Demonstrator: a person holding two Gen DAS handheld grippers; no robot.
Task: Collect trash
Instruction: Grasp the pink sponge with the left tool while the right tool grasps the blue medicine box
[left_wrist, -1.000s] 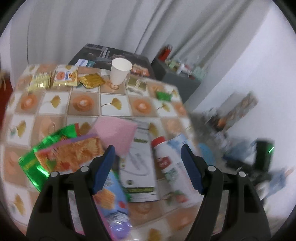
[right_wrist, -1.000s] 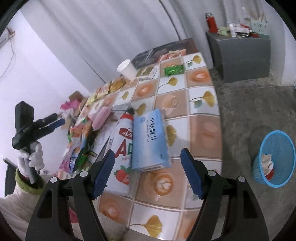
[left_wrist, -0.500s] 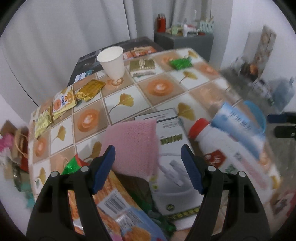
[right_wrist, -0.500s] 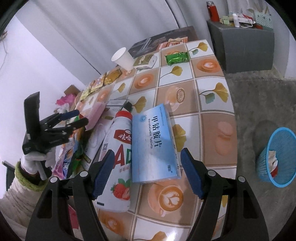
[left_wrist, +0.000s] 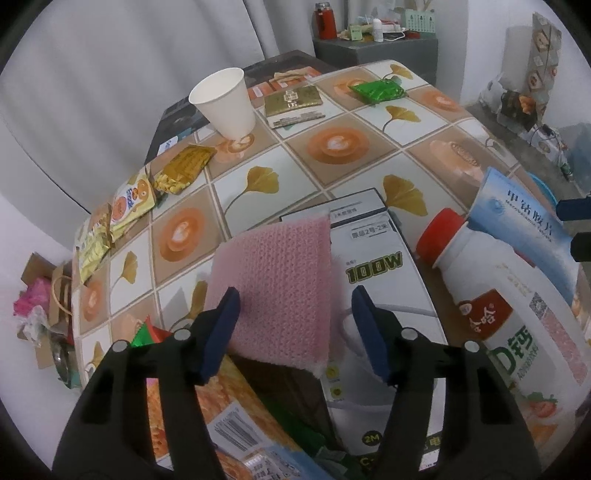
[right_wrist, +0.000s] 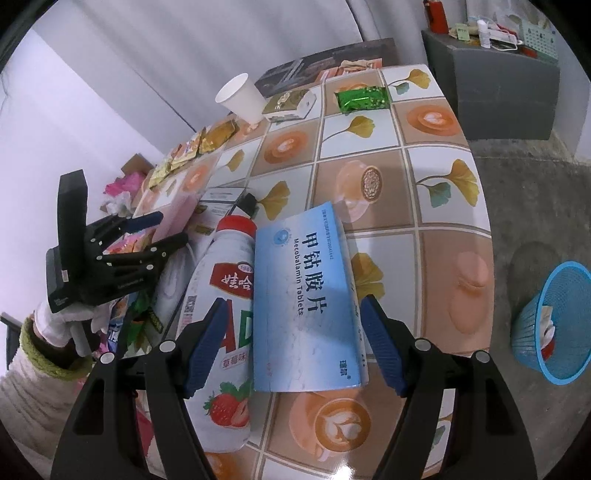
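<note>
My left gripper (left_wrist: 293, 314) is open, its jaws on either side of a pink foam pad (left_wrist: 279, 284) that lies on a white 100W box (left_wrist: 373, 280). My right gripper (right_wrist: 291, 328) is open, its jaws straddling a blue tablet box (right_wrist: 306, 295) that leans on a white strawberry drink bottle (right_wrist: 225, 332). The bottle (left_wrist: 506, 325) and blue box (left_wrist: 524, 236) also show in the left wrist view. A blue trash basket (right_wrist: 554, 325) stands on the floor to the right of the table. The left gripper (right_wrist: 147, 236) shows in the right wrist view.
On the tiled tablecloth (left_wrist: 332, 140) stand a white paper cup (left_wrist: 225, 103), a gold box (left_wrist: 293, 101), a green packet (left_wrist: 376, 90) and gold and yellow snack packets (left_wrist: 184, 168). Snack bags (left_wrist: 207, 413) lie under my left gripper. A grey cabinet (right_wrist: 502, 88) stands behind the table.
My left gripper has swung over the table and come down around the pink foam pad. My right gripper has moved closer to the blue tablet box.
</note>
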